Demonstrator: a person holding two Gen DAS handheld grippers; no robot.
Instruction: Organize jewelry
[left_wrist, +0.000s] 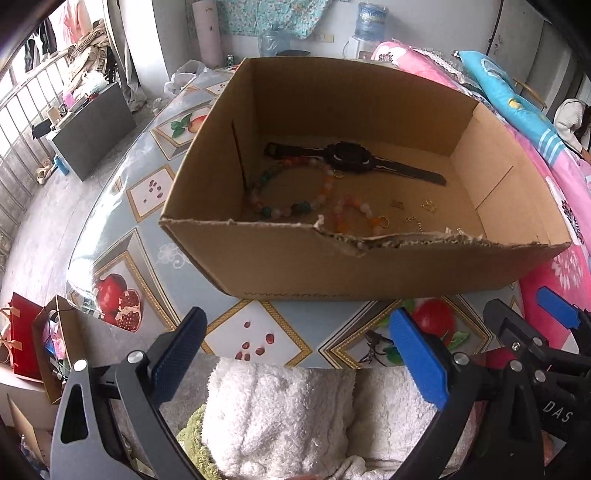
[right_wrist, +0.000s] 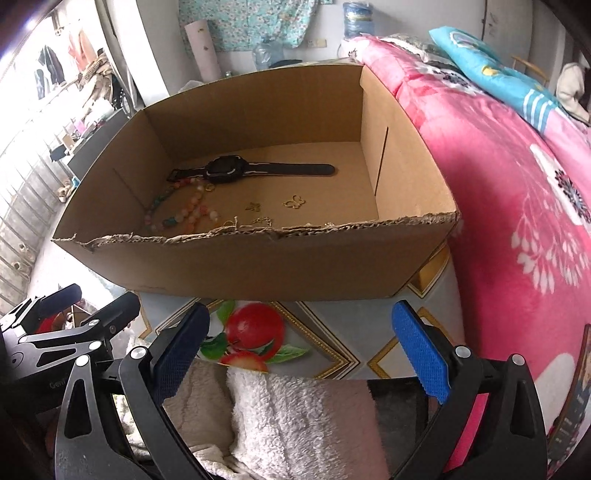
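Fruit-print table (left_wrist: 258, 332) beside pink quilt (right_wrist: 517, 184); cardboard box (left_wrist: 369, 266) holds watch (left_wrist: 349, 157). My left gripper (left_wrist: 295, 350), right gripper (right_wrist: 301, 343) spread wide, empty.

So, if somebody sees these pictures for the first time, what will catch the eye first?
First, the big open cardboard box with its torn front edge, standing on the fruit-patterned table. Inside it, a black watch lies flat toward the back, with a colourful bead bracelet just in front of it and small gold pieces on the floor beside. Both tools, left and right, are open and empty in front of the box.
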